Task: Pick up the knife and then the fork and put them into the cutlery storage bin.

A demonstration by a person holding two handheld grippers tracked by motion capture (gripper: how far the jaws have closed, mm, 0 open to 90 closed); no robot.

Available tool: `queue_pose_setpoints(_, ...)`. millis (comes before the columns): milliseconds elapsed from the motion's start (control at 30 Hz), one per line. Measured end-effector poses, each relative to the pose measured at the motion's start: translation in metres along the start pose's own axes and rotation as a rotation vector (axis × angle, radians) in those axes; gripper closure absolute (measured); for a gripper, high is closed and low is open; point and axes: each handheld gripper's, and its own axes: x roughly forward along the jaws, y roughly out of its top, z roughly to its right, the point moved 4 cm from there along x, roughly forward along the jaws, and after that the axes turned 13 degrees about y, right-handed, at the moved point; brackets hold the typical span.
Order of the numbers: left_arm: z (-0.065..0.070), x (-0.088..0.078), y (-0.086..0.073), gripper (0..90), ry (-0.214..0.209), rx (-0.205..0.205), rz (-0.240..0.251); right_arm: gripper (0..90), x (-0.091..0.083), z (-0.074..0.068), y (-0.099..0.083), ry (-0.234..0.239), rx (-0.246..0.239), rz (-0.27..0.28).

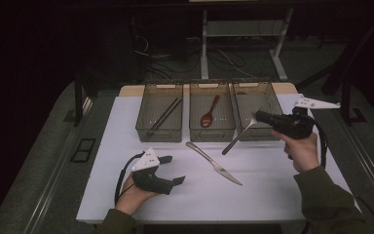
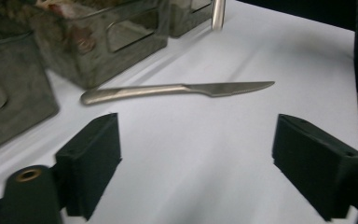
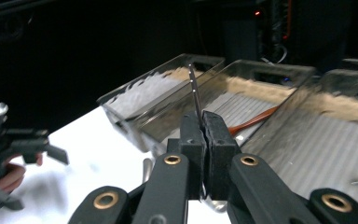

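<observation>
A silver table knife (image 1: 214, 164) (image 2: 177, 89) lies on the white tabletop (image 1: 272, 185) in front of three clear bins. My left gripper (image 1: 175, 169) (image 2: 196, 158) rests near the front left, open, its jaws wide apart over bare table and pointing toward the knife. My right gripper (image 1: 259, 117) (image 3: 204, 126) hovers at the front of the right bin (image 1: 268, 100), shut on a metal fork (image 1: 236, 139) (image 3: 193, 86). The fork's handle slants down and left toward the table. Its end also hangs into the left gripper view (image 2: 218, 14).
The left bin (image 1: 148, 127) holds dark chopsticks (image 1: 164, 116). A brown wooden spoon (image 1: 208, 114) lies in the middle bin (image 1: 212, 132). Dark floor, cables and table legs lie beyond the table's far edge.
</observation>
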Motion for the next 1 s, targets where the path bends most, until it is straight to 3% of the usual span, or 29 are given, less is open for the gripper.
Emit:
queue_pose_setpoints(300, -0.004, -0.004, -0.008, 0.0, 0.036, -0.013, -0.013, 86.8, -0.014, 0.024, 0.031, -0.064, 0.003, 0.014)
queue_pose_setpoints(467, -0.002, -0.002, -0.009, 0.0, 0.032, 0.004, -0.025, 86.8, -0.017, 0.037, 0.043, -0.09, 0.007, 0.013)
queue_pose_setpoints(700, -0.001, -0.002, -0.007, 0.0, 0.033, -0.005, -0.026, 86.8, -0.026, 0.06, 0.057, -0.143, 0.029, 0.025)
queue_pose_setpoints(1000, 0.0, -0.003, -0.005, 0.0, 0.036, 0.014, -0.02, 86.8, -0.029, 0.089, 0.064, -0.224, 0.055, -0.005)
